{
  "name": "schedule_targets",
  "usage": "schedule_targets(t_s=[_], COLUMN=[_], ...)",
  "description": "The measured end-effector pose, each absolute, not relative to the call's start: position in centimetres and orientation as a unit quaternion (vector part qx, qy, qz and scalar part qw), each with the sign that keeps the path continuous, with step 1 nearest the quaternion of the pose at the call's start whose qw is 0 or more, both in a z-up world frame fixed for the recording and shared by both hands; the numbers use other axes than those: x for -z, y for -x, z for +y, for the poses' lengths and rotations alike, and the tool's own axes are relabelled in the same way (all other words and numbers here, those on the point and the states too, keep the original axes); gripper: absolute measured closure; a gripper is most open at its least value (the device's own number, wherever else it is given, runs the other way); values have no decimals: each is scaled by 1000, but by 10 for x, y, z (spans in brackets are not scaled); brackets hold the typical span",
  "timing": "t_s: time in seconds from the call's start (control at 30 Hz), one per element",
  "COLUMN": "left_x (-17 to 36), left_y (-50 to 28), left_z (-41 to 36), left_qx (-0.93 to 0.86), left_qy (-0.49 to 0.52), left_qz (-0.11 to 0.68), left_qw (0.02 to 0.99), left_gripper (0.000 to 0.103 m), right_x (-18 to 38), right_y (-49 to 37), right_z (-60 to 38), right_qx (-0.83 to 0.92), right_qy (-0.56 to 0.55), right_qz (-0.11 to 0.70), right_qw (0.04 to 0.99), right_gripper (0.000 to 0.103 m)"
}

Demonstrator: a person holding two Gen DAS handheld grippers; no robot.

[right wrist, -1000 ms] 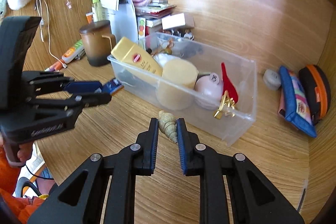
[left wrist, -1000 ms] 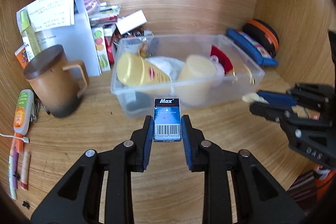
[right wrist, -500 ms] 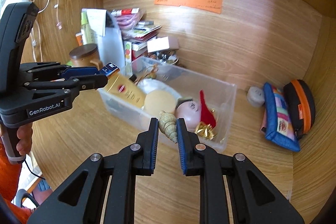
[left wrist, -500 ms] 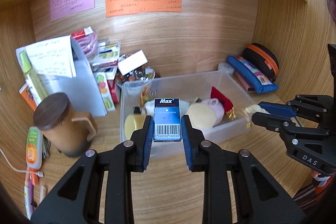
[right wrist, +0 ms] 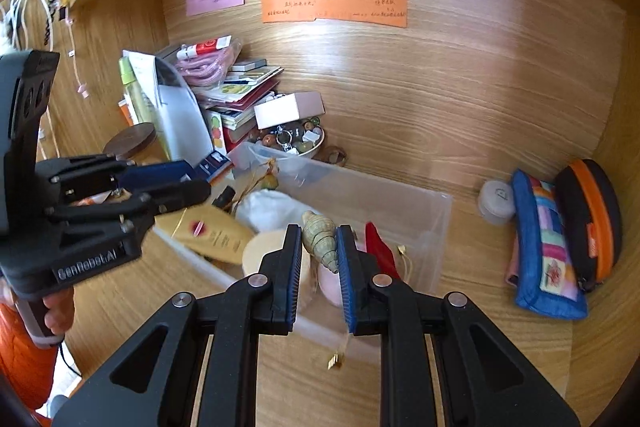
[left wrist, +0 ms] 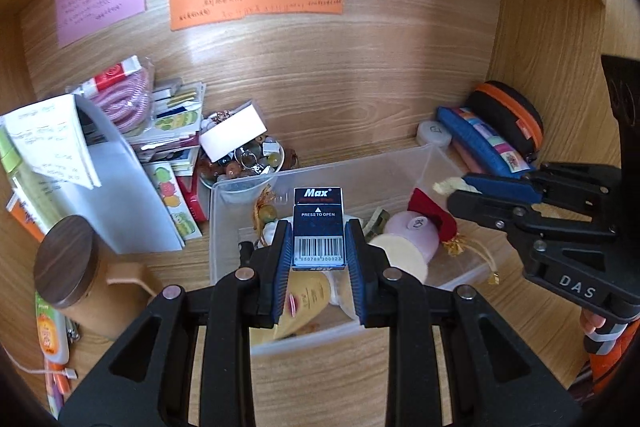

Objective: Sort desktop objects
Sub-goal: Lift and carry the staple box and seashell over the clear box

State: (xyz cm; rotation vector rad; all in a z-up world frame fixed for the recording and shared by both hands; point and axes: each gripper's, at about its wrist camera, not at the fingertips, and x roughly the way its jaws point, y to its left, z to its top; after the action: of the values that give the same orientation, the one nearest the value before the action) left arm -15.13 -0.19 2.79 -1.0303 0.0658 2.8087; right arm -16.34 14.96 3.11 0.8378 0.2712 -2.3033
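Note:
My left gripper [left wrist: 318, 233] is shut on a dark blue "Max" staple box [left wrist: 318, 227] and holds it above the clear plastic bin [left wrist: 352, 171]. My right gripper [right wrist: 319, 247] is shut on a pale spiral seashell [right wrist: 320, 239], also above the bin [right wrist: 400, 199]. The bin holds a yellow tube [right wrist: 212, 233], a cream round lid [right wrist: 272, 255], a pink ball and a red ornament [left wrist: 434, 213]. The right gripper shows at the right of the left wrist view [left wrist: 460, 193]; the left gripper shows at the left of the right wrist view [right wrist: 192, 179].
A brown lidded mug [left wrist: 76, 275] stands left of the bin. A paper stack and white folder [left wrist: 120, 195] stand behind it, with a bowl of trinkets [left wrist: 248, 163]. A blue pencil case [right wrist: 548, 247], an orange-black pouch [right wrist: 592, 215] and a small white case [right wrist: 496, 201] lie at the right.
Both grippers have risen and moved forward over the bin, still holding their objects. The view now looks down into the bin.

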Motion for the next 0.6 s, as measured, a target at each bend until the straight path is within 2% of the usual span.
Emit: schedule_targets(t_s=[0.6], left_x=[19], left_y=[206], left_z=[6], left_qx=[-916], left_qy=[390], left_qz=[50], left_qw=[80], left_gripper=[77], right_x=[27], right_y=[229], right_z=[102], right_qx=[853], right_qy=[-383], right_qz=[118], right_qw=[334], right_gripper=[87])
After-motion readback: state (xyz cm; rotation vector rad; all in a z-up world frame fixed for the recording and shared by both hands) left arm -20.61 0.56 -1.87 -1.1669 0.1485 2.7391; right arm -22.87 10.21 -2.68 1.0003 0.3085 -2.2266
